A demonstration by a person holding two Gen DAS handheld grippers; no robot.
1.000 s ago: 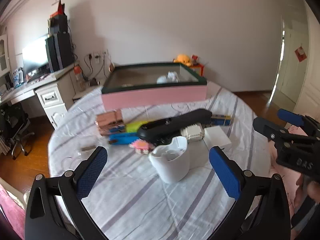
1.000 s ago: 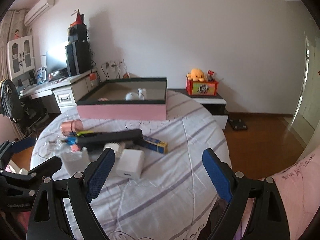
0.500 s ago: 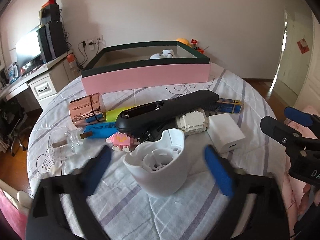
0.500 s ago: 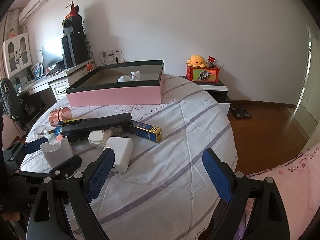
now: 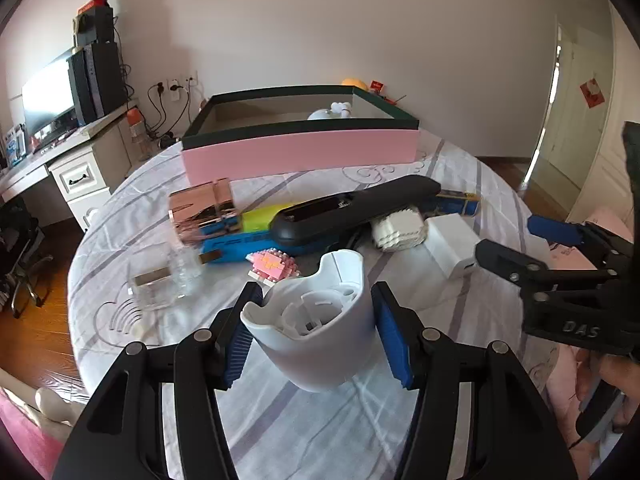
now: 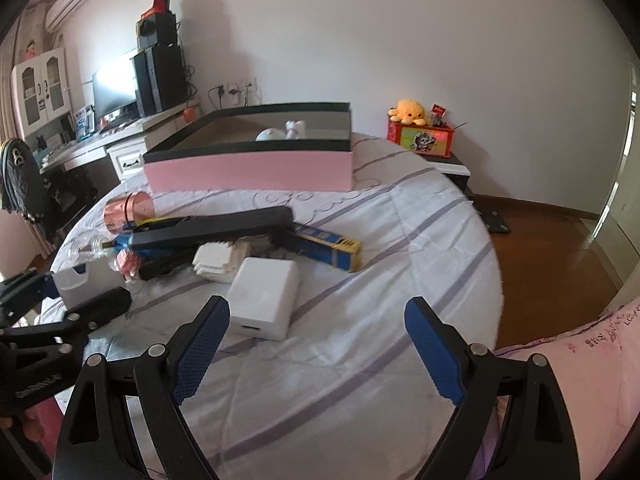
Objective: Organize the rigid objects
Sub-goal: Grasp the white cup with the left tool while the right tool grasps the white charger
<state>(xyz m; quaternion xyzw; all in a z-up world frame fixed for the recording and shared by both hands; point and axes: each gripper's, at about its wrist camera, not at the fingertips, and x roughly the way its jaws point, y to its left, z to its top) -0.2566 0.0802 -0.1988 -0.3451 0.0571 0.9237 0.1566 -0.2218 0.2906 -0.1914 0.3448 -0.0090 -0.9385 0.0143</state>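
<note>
My left gripper (image 5: pixel 316 328) is shut on a white plastic cup-shaped holder (image 5: pixel 316 332), its blue pads pressed on both sides, just above the striped tablecloth. The holder also shows in the right wrist view (image 6: pixel 80 284). Behind it lies a pile: a long black case (image 5: pixel 352 208), a blue box (image 5: pixel 244 246), a rose-gold cylinder (image 5: pixel 200 208), a pink brick toy (image 5: pixel 272 264), a white brick block (image 5: pixel 398 228) and a white adapter (image 6: pixel 264 296). My right gripper (image 6: pixel 316 344) is open and empty, just in front of the adapter.
A large pink box with a dark green rim (image 5: pixel 300 152) stands at the back of the round table (image 6: pixel 360 360), with a white figure inside. A clear glass piece (image 5: pixel 164 284) lies left. A blue-and-yellow carton (image 6: pixel 328 246) lies right of the pile. A desk (image 5: pixel 72 160) stands left.
My left gripper has moved in on the white holder and closed on it. My right gripper has moved forward toward the white adapter, still open.
</note>
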